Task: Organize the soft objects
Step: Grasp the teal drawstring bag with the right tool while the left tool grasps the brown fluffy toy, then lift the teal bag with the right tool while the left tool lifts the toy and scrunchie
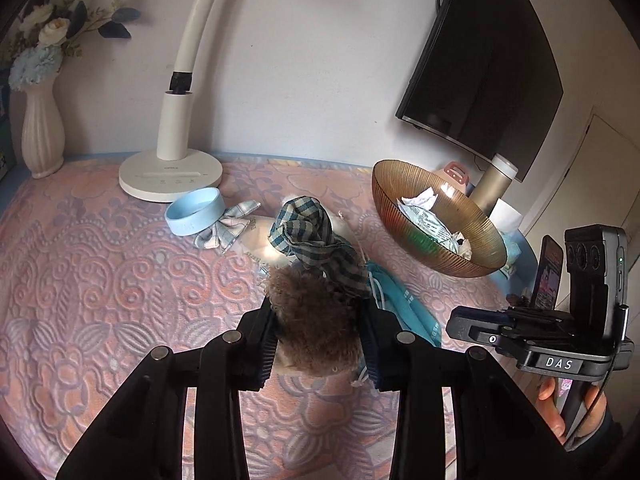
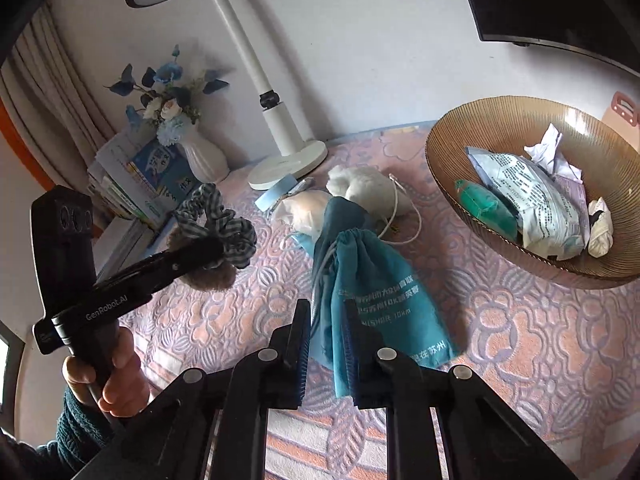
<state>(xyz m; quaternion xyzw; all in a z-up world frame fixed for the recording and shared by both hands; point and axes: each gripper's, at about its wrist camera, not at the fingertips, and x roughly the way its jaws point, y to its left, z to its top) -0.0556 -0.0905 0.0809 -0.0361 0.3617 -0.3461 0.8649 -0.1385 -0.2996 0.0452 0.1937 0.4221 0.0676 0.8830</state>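
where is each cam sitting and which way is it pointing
Left wrist: on the left gripper, angled down over the table toward the wall; jaws shut on a brown fuzzy scrunchie; the right hand shows lower right.
Right wrist: on the right gripper, angled down; jaws shut on a teal drawstring bag; the left hand shows lower left.
Shared: amber bowl, desk lamp, vase.

Right gripper [image 2: 327, 340] clamped on teal drawstring bag [image 2: 360, 276], lying on patterned pink cloth [image 2: 520, 340]; left gripper [image 2: 208, 246] at left, closed on brown fuzzy scrunchie [image 2: 212, 276] with checked scrunchie [image 2: 224, 224]; amber bowl [image 2: 448, 184] at right, holding packets.
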